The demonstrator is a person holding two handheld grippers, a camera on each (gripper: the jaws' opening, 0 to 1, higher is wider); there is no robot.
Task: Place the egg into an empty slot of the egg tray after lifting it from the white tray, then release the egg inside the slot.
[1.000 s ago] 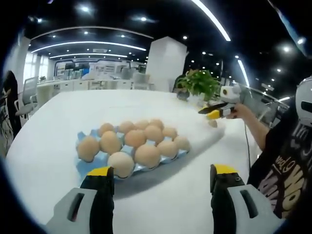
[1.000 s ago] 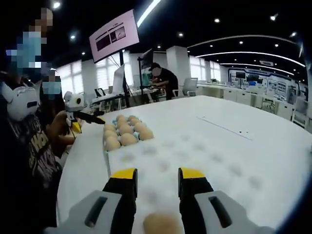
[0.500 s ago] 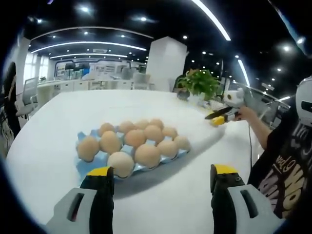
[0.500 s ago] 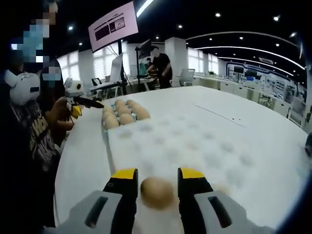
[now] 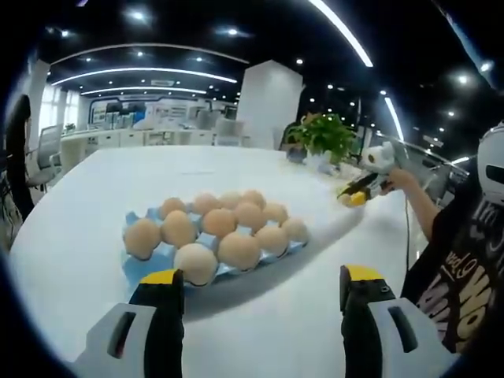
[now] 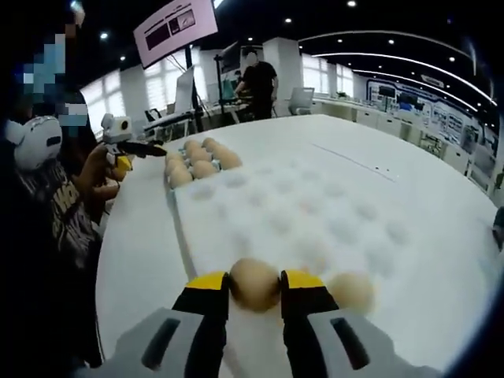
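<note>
The eggs [image 5: 219, 223] had matt tan shells. The egg tray [image 5: 150, 264] looked like thin, slightly glossy blue plastic. The white tray [image 6: 315, 205] was soft-looking, matt and dimpled, and the tabletop [image 5: 291, 315] smooth, matt white.

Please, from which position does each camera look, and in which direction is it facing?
Left gripper view: rides the left gripper, facing the blue egg tray; the person's hand and shirt show at right.
Right gripper view: rides the right gripper, fingers closed on an egg over the white tray.
Shared: the egg tray, white table, and each other's gripper.
</note>
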